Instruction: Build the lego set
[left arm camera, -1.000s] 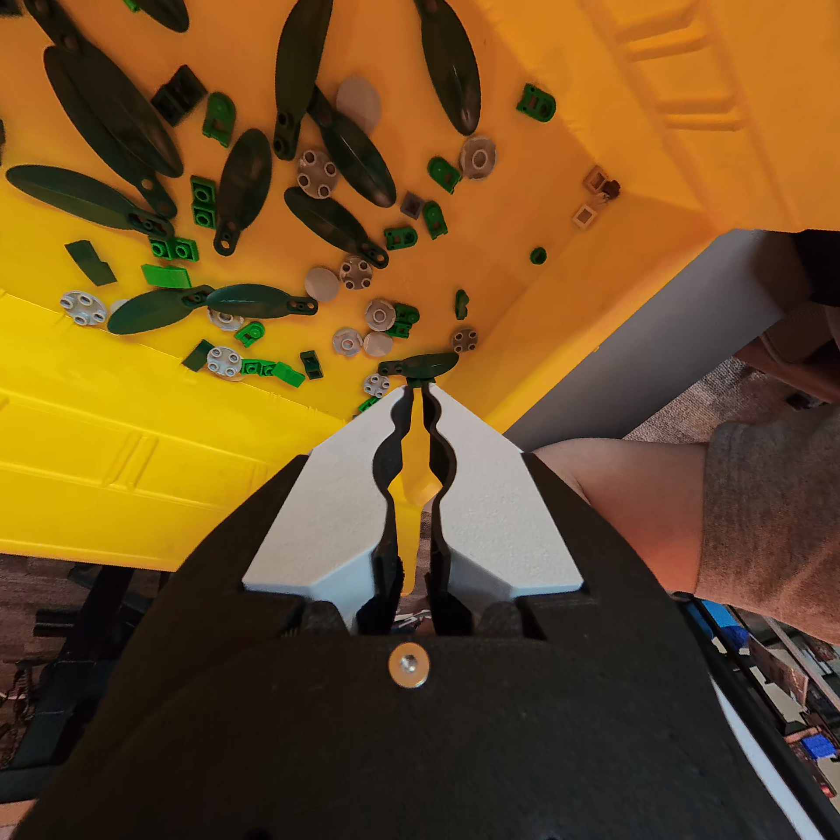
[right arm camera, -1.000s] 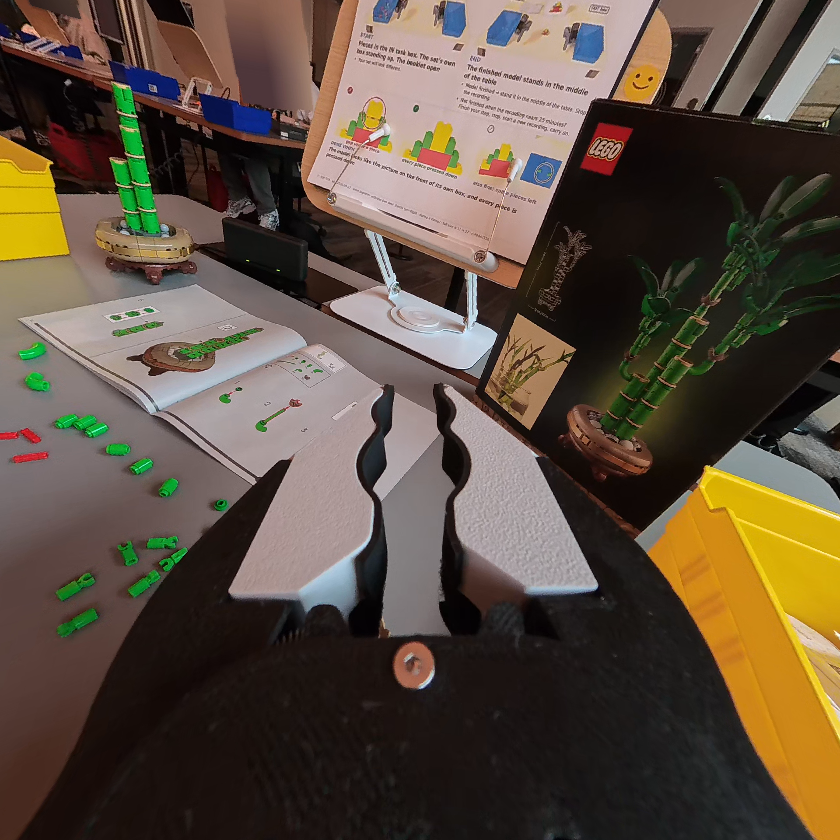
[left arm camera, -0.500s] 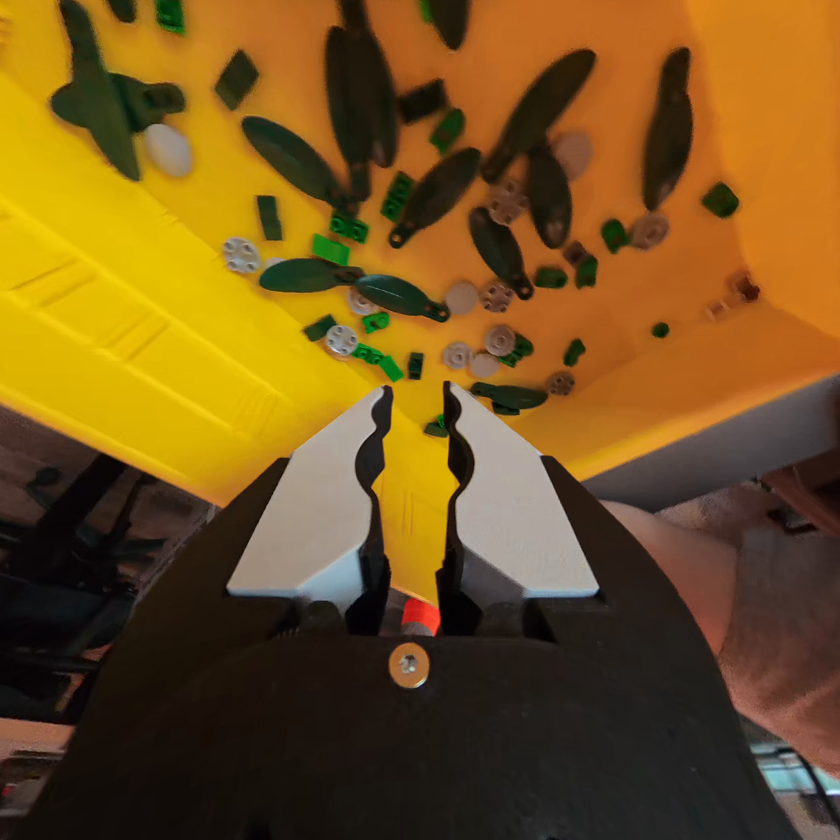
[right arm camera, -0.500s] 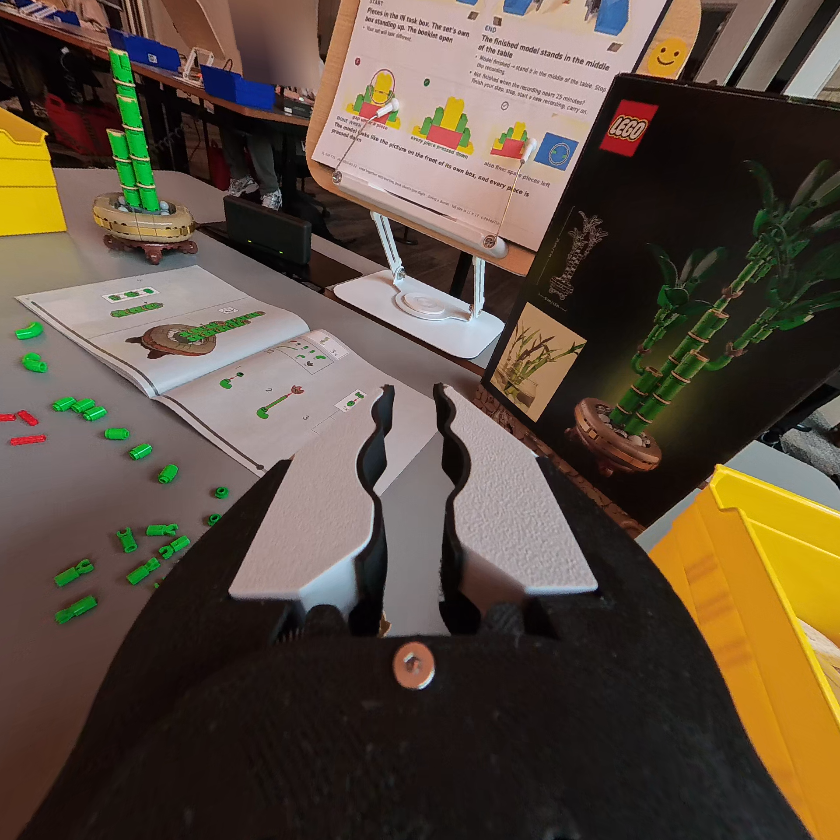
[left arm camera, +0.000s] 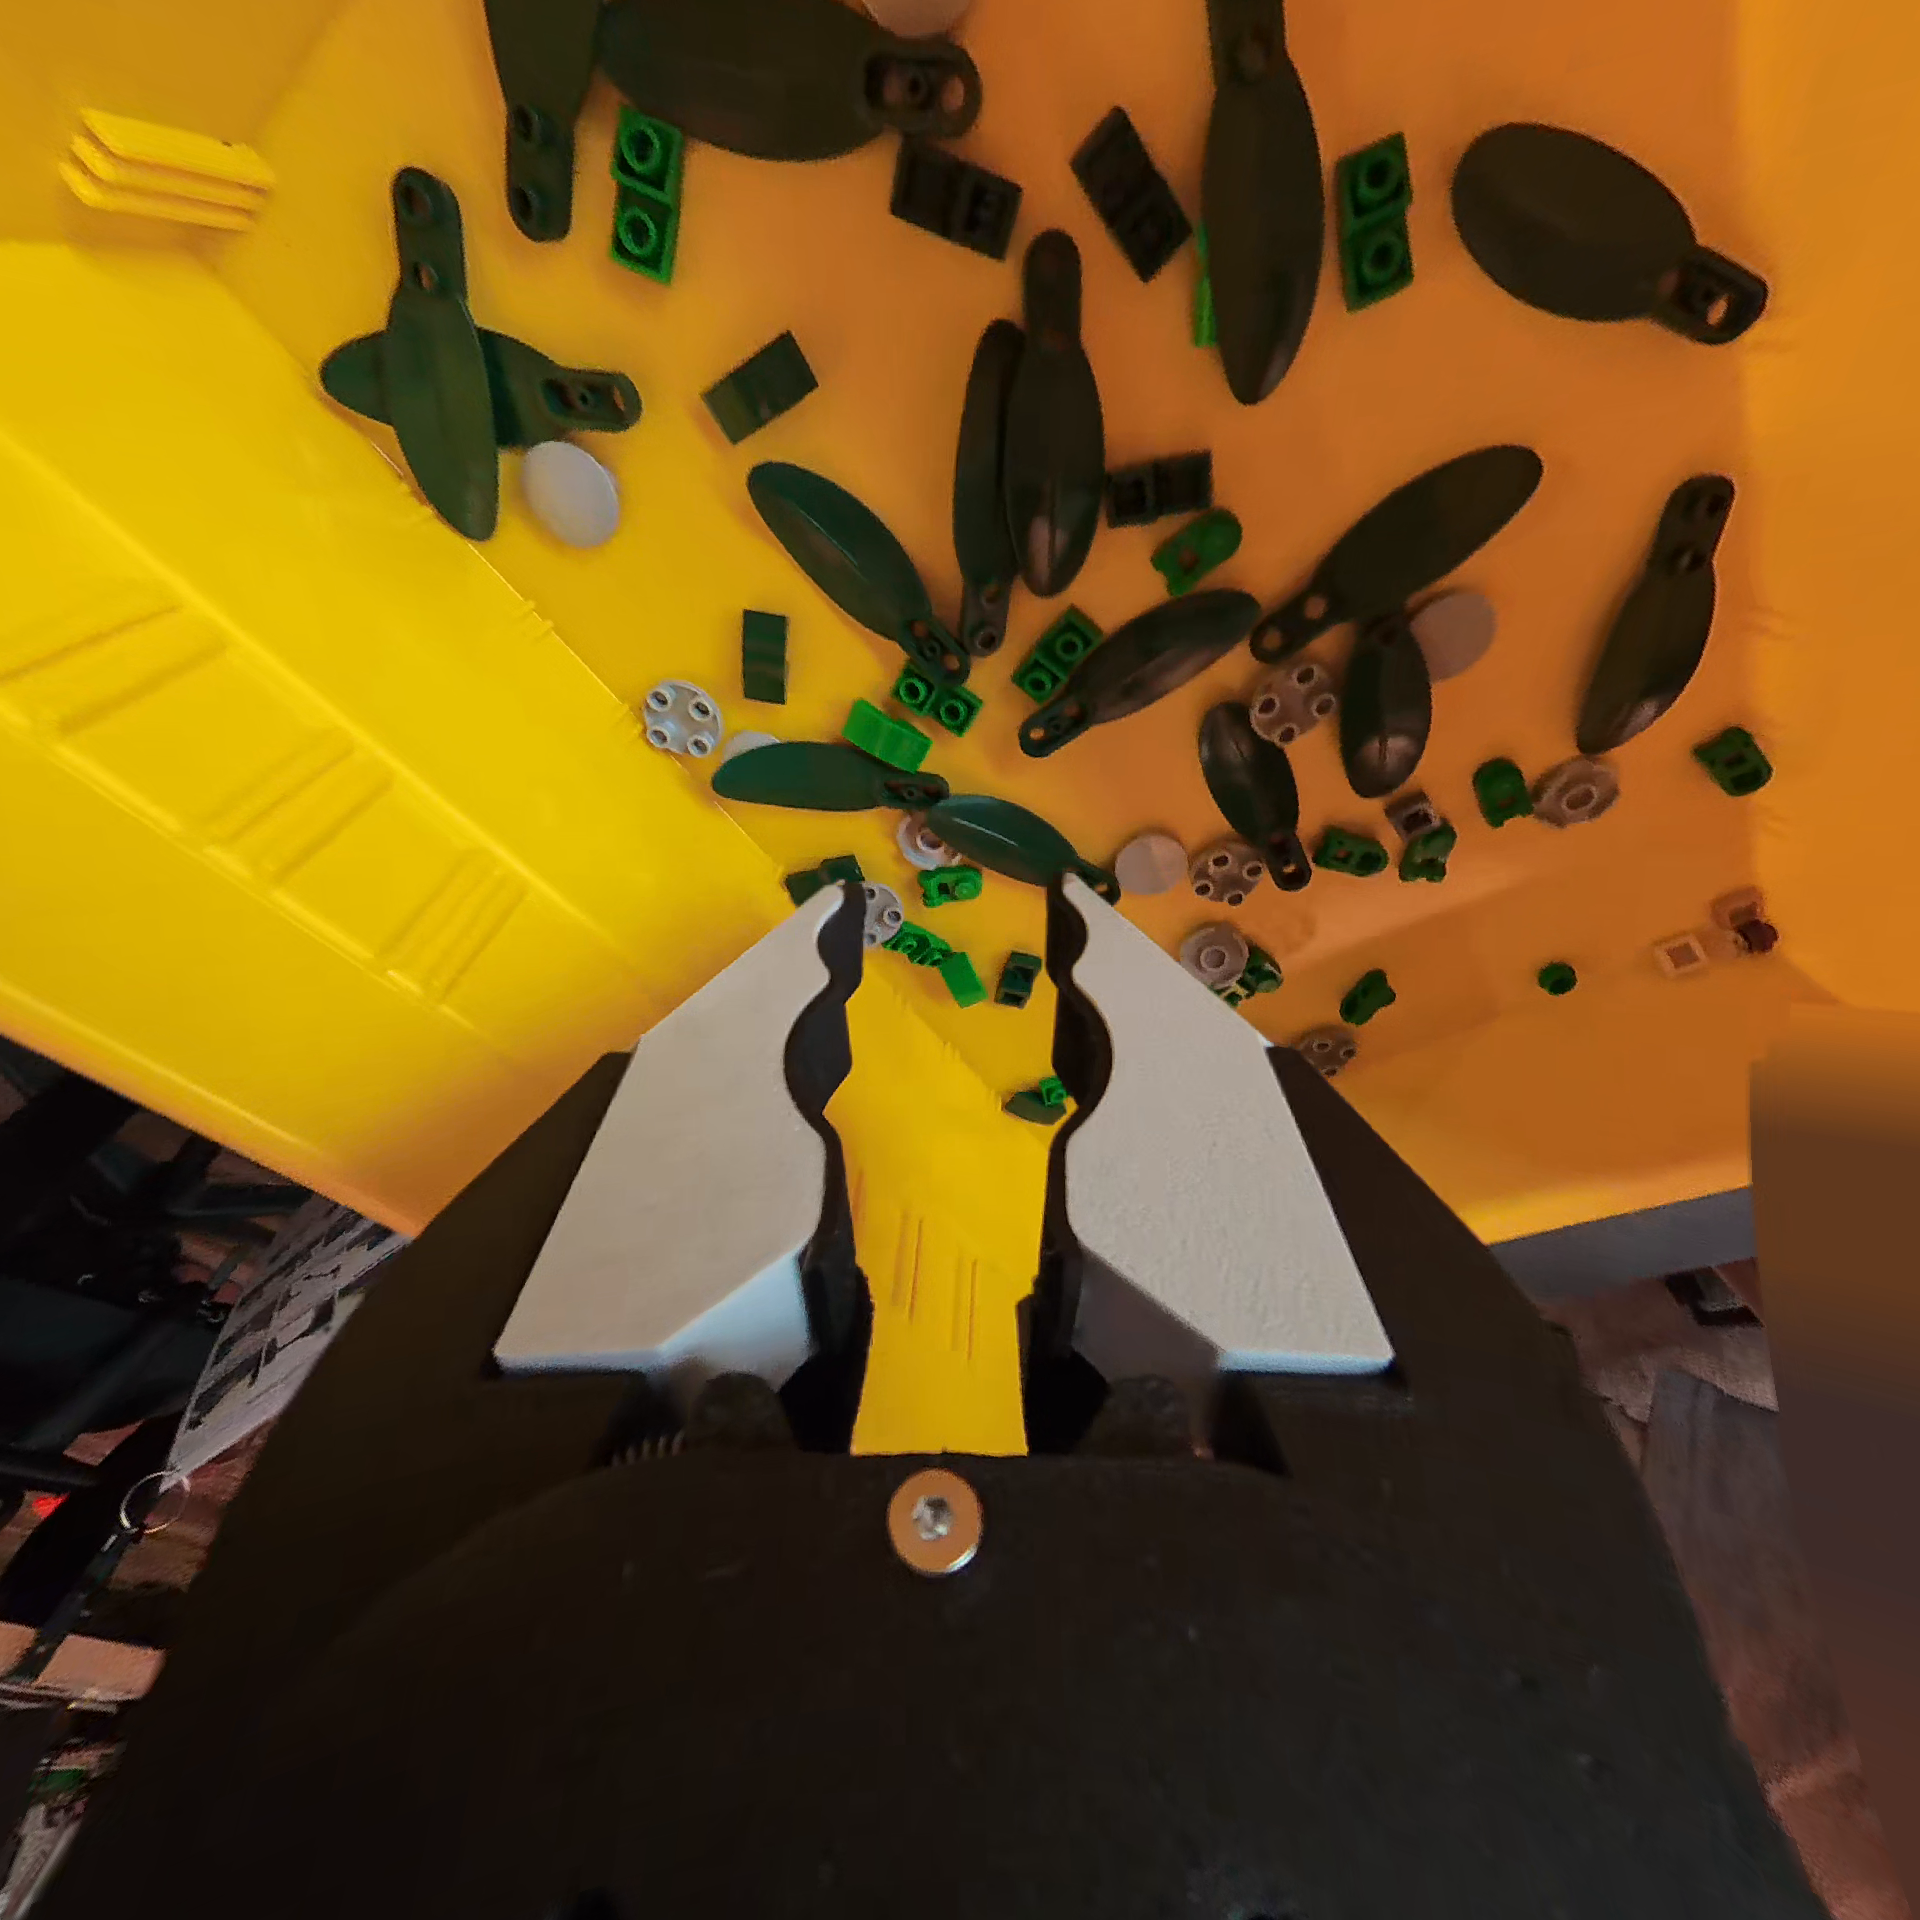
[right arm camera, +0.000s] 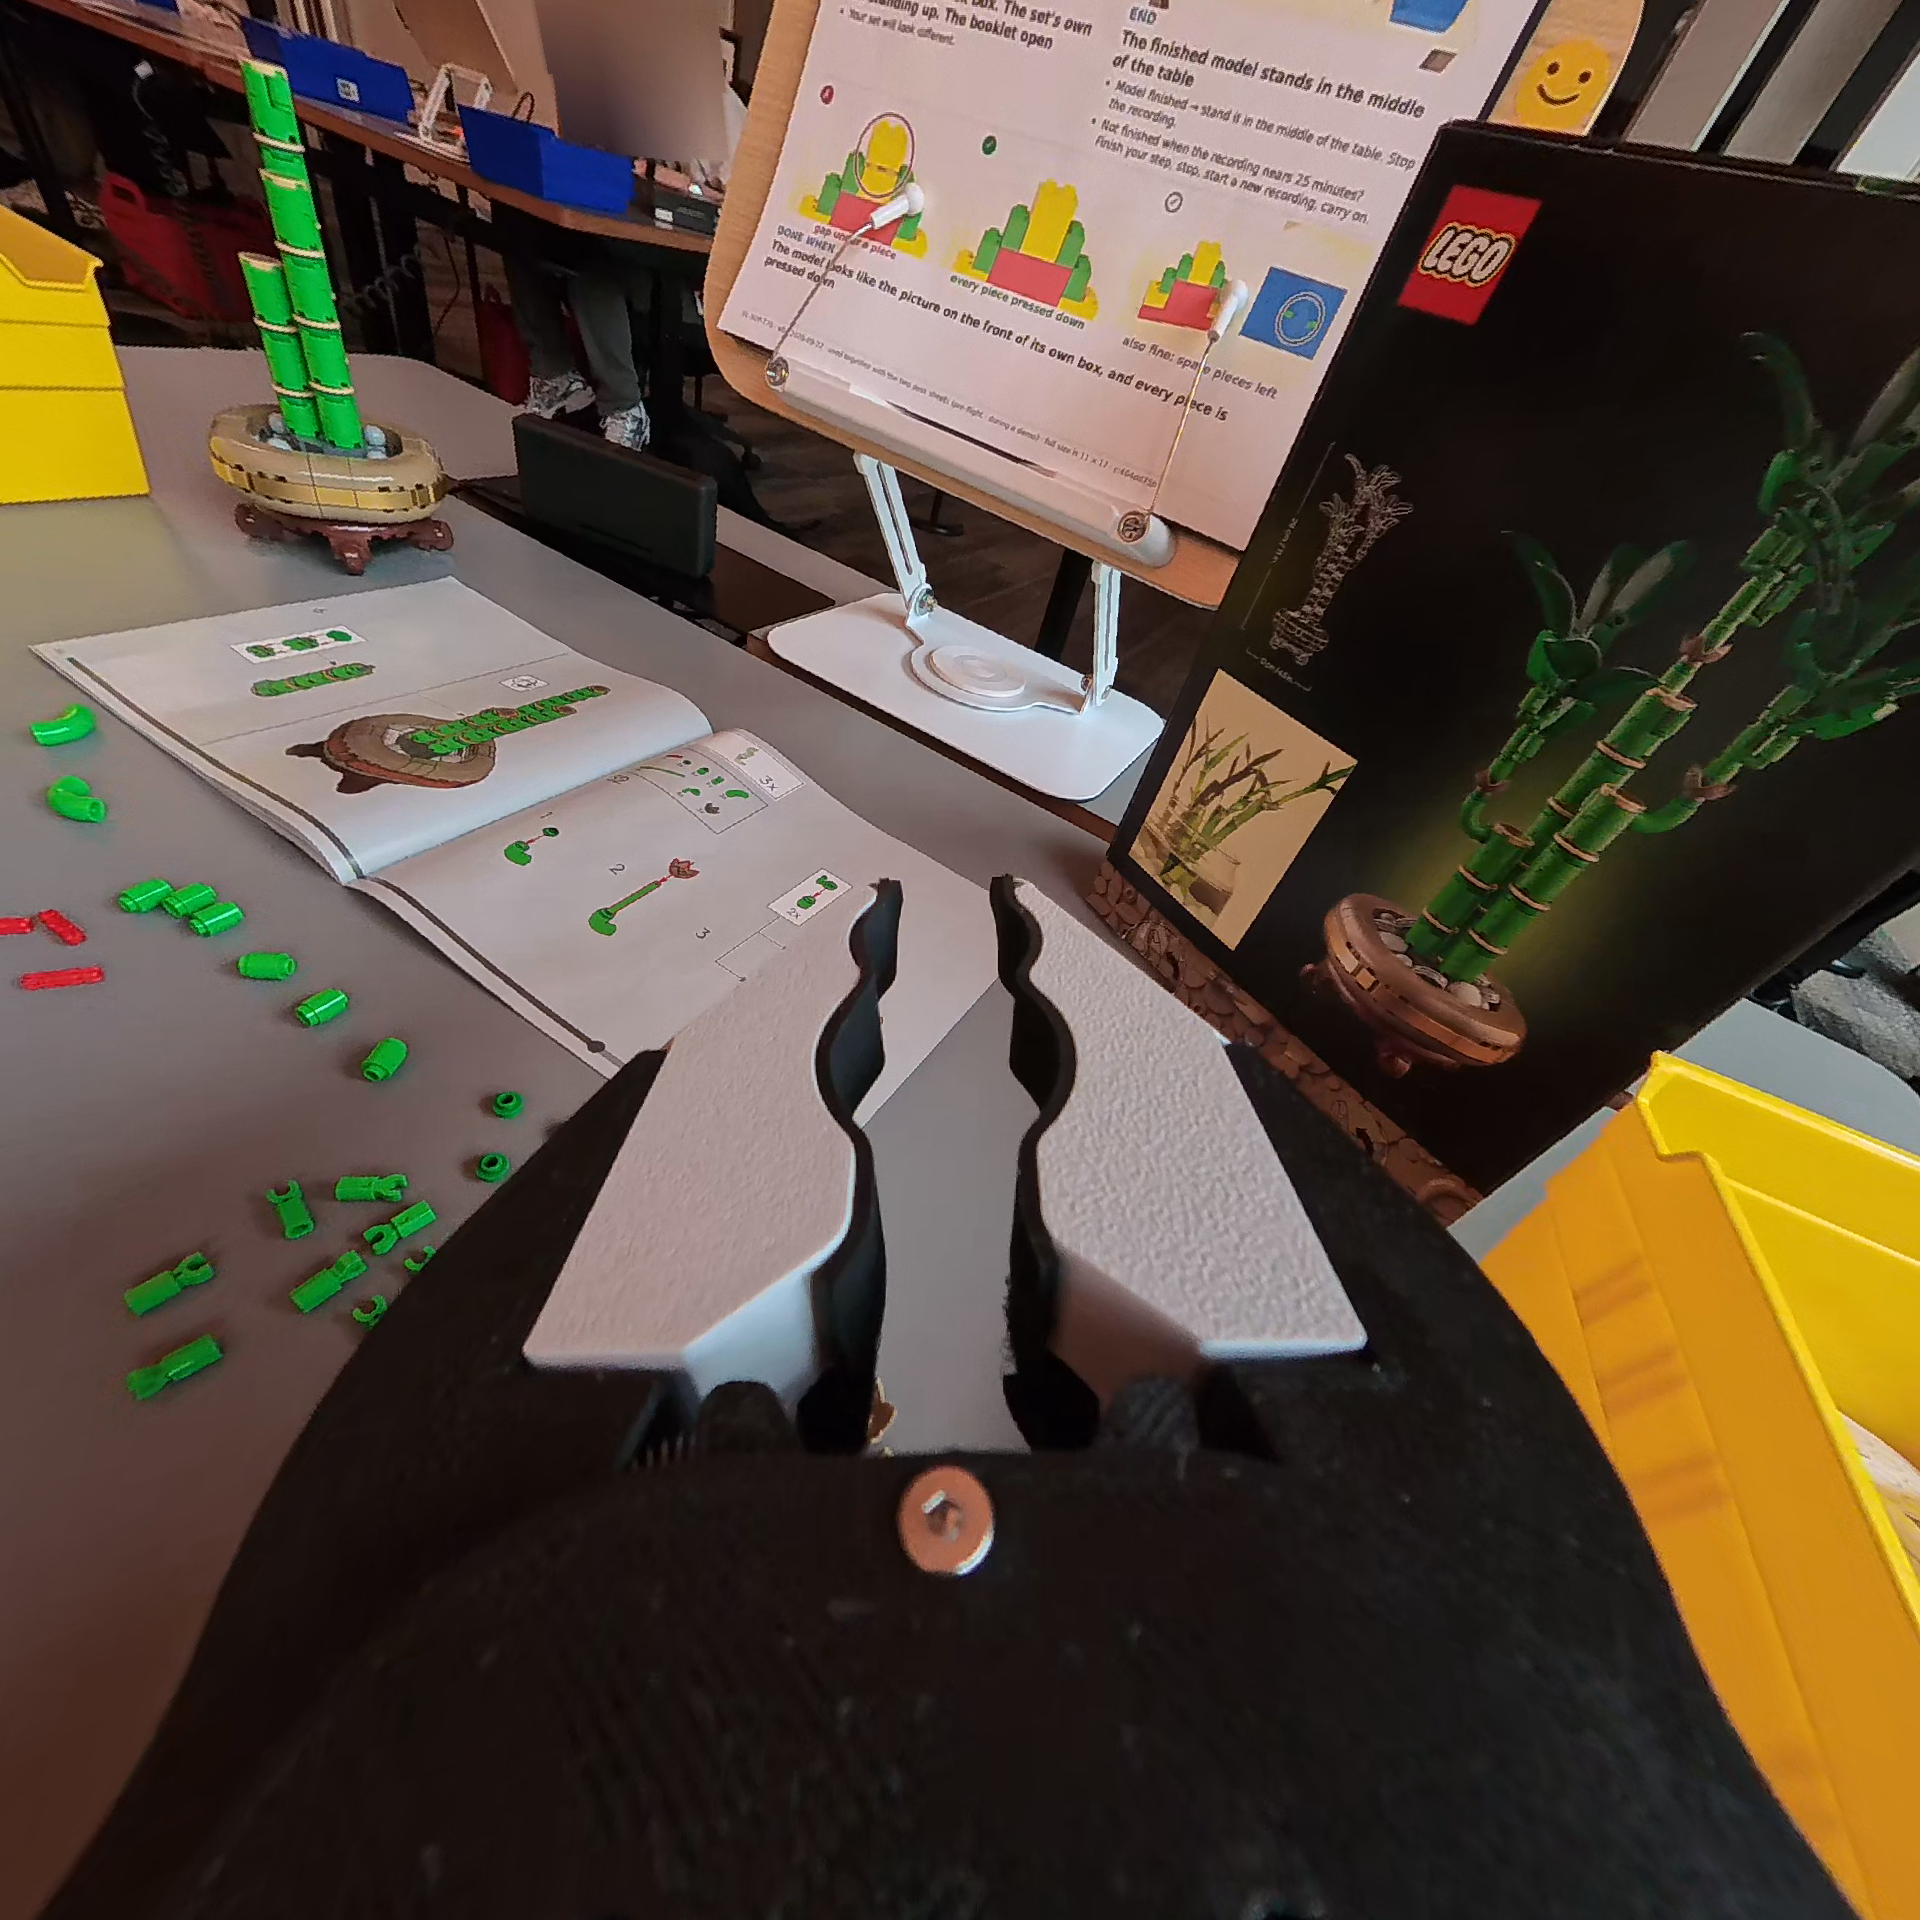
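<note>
My left gripper [left arm camera: 956,894] is open and empty over the floor of a yellow bin [left arm camera: 312,790] of loose Lego parts. A dark green leaf piece [left arm camera: 997,831] lies just beyond its fingertips, and small green plates [left arm camera: 961,977] lie between them. Several dark green leaves [left arm camera: 1049,416], green plates [left arm camera: 644,197] and grey round pieces [left arm camera: 681,717] are scattered in the bin. My right gripper [right arm camera: 943,894] is open with a narrow gap, empty, above the grey table [right arm camera: 208,1091]. The open instruction booklet [right arm camera: 416,748] and the partly built green bamboo model [right arm camera: 301,416] lie ahead on the left.
Small green pieces [right arm camera: 322,1008] and red pins [right arm camera: 62,977] lie loose on the table's left. The black set box [right arm camera: 1558,623] stands at right, a paper sheet on a white stand [right arm camera: 987,675] behind. A yellow bin [right arm camera: 1714,1299] sits at near right, another [right arm camera: 52,395] at far left.
My left gripper was nearly shut at a small dark green leaf; it has opened wide and moved across the bin, the leaf left lying there. My right gripper shifted slightly and stayed open.
</note>
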Motion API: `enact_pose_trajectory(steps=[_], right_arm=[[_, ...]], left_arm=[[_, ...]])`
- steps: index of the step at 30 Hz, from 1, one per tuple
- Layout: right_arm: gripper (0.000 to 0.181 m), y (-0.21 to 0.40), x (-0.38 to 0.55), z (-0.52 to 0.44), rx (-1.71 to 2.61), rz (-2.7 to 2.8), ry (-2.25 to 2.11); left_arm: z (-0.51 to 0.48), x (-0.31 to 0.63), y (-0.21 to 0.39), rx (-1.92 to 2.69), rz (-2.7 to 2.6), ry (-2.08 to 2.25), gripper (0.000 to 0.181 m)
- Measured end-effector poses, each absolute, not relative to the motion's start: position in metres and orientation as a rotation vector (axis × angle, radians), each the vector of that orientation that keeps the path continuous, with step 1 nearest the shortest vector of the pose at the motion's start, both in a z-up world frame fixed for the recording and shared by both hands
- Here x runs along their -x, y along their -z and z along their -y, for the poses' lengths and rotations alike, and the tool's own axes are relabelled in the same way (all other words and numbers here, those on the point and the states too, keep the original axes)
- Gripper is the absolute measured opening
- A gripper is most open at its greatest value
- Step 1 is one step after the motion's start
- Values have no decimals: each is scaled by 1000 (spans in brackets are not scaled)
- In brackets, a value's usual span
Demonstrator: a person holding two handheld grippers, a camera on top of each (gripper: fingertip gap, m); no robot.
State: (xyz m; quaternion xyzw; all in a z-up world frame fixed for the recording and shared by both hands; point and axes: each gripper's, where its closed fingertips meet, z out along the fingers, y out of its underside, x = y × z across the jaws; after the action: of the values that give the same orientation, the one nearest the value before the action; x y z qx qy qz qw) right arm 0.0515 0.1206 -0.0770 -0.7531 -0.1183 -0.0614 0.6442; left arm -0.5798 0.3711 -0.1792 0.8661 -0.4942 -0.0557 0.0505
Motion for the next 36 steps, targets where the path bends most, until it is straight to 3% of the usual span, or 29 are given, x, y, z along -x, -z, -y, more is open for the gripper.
enact_pose_trajectory(steps=[15, 28, 36], right_arm=[[17, 83, -50, -123, 1739, 284, 143], [17, 84, -49, -123, 1745, 289, 138], [17, 86, -49, -123, 1749, 290, 133]], left_arm=[[-370, 597, 187, -2596, 1415, 266, 18], [-371, 610, 198, -2522, 1394, 376, 21], [-368, 606, 198, -2479, 1455, 384, 5]])
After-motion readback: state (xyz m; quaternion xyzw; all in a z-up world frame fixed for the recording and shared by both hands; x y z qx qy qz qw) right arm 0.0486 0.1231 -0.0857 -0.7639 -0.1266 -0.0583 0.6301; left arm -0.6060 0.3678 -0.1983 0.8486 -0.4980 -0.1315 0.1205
